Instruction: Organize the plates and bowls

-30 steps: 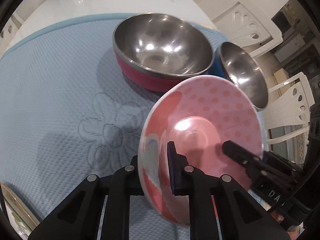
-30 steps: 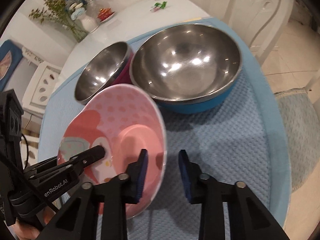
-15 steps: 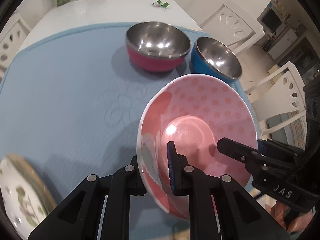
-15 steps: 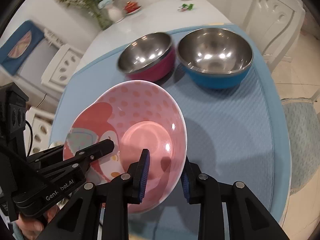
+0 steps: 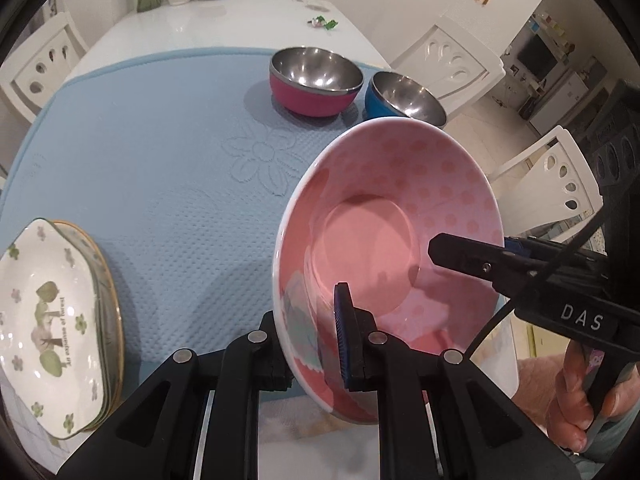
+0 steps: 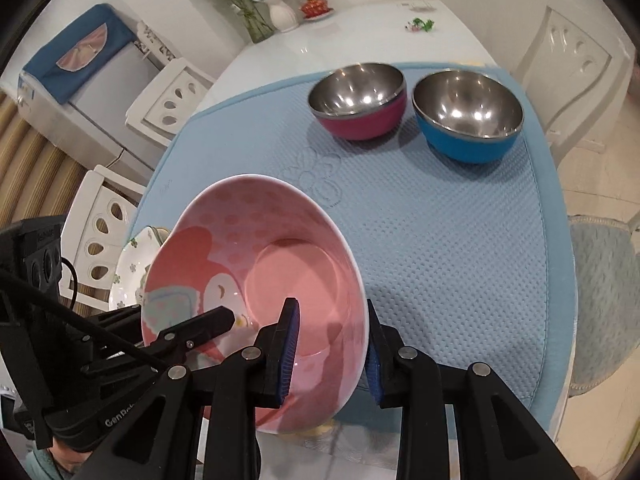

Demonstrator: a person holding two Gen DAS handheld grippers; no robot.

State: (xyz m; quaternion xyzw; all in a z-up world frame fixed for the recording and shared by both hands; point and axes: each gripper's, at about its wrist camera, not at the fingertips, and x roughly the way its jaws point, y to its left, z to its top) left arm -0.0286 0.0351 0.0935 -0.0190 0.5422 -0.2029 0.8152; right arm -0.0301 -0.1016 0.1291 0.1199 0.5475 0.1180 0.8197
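A pink bowl with a cartoon figure and dots hangs tilted above the blue mat, held from two sides. My left gripper is shut on its left rim, one pad inside and the other behind the wall. In the right wrist view my right gripper is shut on the opposite rim of the pink bowl. The right gripper reaches in from the right, with a hand on its handle. A stack of white flowered plates lies at the mat's near left corner.
A magenta steel bowl and a blue steel bowl stand side by side at the mat's far edge. White chairs ring the table. A vase with flowers and a wrapped sweet sit on the white tabletop beyond.
Both grippers have drawn back and up with the pink bowl, away from the two steel bowls, which now look small and far. The plate stack has come into view at the left.
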